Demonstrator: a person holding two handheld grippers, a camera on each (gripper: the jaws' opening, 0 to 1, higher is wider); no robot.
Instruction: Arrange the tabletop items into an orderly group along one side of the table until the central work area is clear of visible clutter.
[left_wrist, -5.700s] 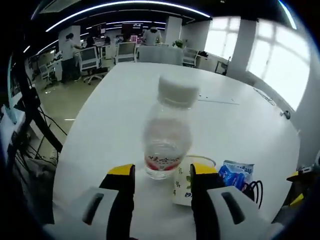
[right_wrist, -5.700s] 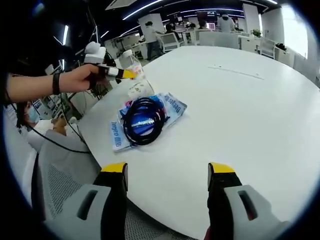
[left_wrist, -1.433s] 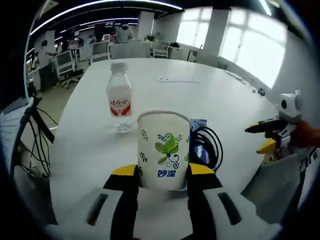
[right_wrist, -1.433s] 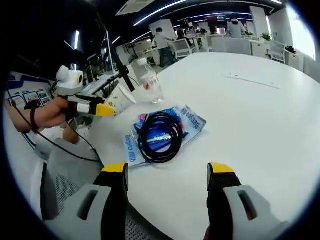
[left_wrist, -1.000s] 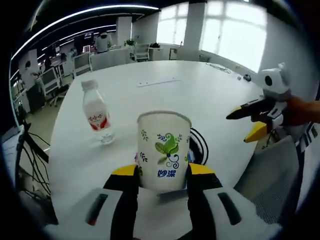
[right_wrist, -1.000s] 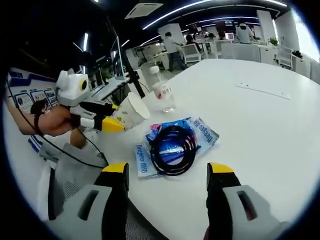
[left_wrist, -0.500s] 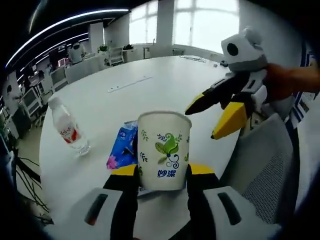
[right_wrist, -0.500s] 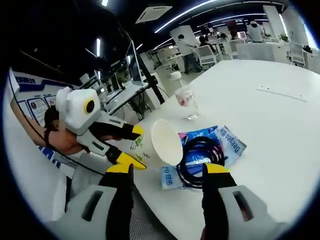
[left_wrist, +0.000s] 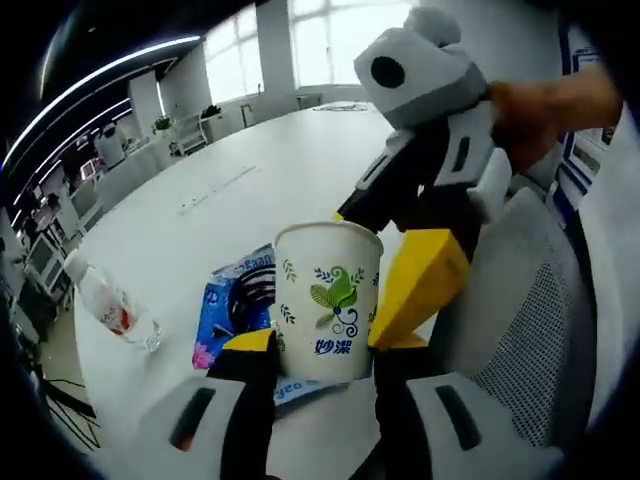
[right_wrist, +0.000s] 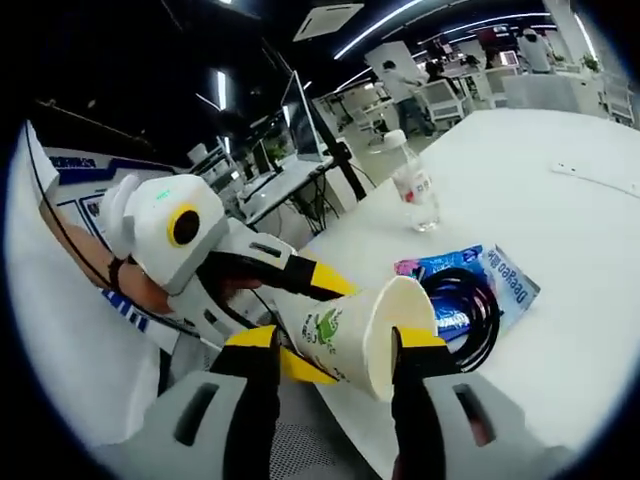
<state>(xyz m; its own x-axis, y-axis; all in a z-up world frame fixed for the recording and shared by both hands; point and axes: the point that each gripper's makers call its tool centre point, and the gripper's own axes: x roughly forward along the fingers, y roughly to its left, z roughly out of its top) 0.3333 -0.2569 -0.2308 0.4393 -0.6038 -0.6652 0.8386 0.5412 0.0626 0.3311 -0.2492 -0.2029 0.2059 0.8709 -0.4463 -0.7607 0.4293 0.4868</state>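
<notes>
The paper cup (left_wrist: 328, 300) is up in the air, off the white table (left_wrist: 270, 190), and it sits right where the two grippers meet. The left gripper (left_wrist: 322, 350) has it squeezed between its jaws, one jaw on each side of the cup low down. In the left gripper view the cup stands straight up along those jaws, mouth at the top.

The right gripper (right_wrist: 330, 345) comes at the cup from the other way. In the right gripper view the cup (right_wrist: 365, 335) lies on its side, its open mouth turned toward the table, and it fills the gap between the right jaws. The right jaws stand wide, and I cannot tell if they press on the cup yet.

So the cup's long side runs across the right jaws, not along them. I think this is a hand-over, and the right jaws would close on the cup's round wall.

Past the cup, on the table, lie a blue packet (right_wrist: 495, 275) with a black cable coil (right_wrist: 462, 310) on it. The water bottle (right_wrist: 413, 185) stands farther off.
</notes>
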